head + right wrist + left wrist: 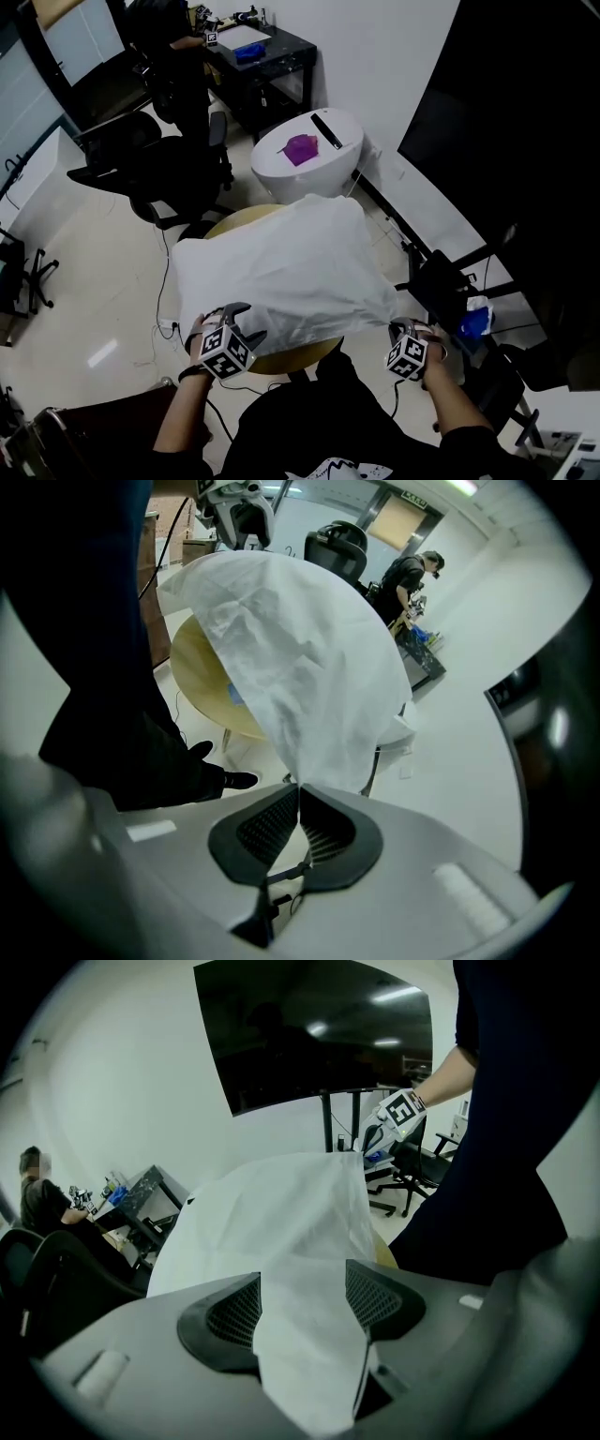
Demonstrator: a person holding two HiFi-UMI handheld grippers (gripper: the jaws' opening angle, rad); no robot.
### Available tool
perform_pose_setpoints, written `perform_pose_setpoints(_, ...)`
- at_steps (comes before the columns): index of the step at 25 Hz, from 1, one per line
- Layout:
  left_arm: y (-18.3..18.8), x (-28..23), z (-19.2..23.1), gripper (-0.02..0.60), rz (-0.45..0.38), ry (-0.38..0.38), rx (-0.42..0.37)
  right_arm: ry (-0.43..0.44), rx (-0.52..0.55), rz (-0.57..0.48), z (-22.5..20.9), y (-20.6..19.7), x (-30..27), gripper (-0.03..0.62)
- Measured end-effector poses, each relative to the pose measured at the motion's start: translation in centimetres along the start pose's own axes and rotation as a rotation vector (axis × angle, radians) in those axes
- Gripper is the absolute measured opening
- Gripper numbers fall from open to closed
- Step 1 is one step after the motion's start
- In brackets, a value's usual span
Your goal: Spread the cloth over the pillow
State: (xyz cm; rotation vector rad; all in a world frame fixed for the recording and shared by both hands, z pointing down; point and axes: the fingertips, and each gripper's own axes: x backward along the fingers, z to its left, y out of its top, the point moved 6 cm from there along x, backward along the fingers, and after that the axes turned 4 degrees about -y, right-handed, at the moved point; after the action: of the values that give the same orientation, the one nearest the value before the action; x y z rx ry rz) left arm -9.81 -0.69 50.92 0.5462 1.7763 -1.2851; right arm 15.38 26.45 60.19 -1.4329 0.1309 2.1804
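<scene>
**Cloth-spreading, near-side grasp.** A white cloth (281, 267) lies draped over a bulky mound on the round wooden counter (300, 356). The mound is judged to be the pillow, which is hidden entirely beneath the fabric. The cloth covers most of the counter, and its near hem hangs over the counter's near edge toward the person. The right claw (298, 817) is closed tight on the near right corner of the cloth, and the fabric gathers to a point where it enters the pads. The left claw (305, 1305) stands wide, its jaws well apart, with the near left corner of the cloth lying as a loose tongue between them. The pads do not pinch it, so this corner is not yet held. Handling, as judged: the cloth is thin, light and wholly limp, creasing and sagging under its own weight. It has no stiffness to push against and can only be drawn by tension from its edges. It looks neither fragile nor slippery against the ribbed pads, yet a shallow bite on a single layer could slide out under a pull. The best holds are the two near corners, taken deep between the pads. An even pull from both sides should then flatten the folds without dragging the pillow off the counter.
</scene>
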Motion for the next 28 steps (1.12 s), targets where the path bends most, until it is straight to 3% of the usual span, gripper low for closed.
perform_pose_setpoints(8, -2.0, -2.0, -0.1, 0.277, 0.033, -0.024, 0.049, 0.058, -0.057, -0.008, -0.5, 0.6, -1.5, 0.018)
perform_pose_setpoints(12, -2.2, -2.2, 0.1, 0.284, 0.032, -0.027, 0.057, 0.083, -0.083, -0.036, -1.8, 0.7, 0.1, 0.096)
perform_pose_setpoints(17, -1.6, -0.7, 0.8, 0.282, -0.013, -0.025, 0.083, 0.047, -0.108, -0.115, -5.2, 1.4, 3.5, 0.112)
perform_pose_setpoints(22, -0.7, 4.0, 4.1, 0.281, -0.055, 0.055, 0.112, -0.03, -0.046, -0.197, -10.4, 4.0, 6.7, 0.112)
perform_pose_setpoints(28, -0.2, 9.1, 11.6, 0.279, -0.026, 0.192, 0.146, -0.018, 0.021, -0.272, -17.4, 6.9, 8.0, 0.112)
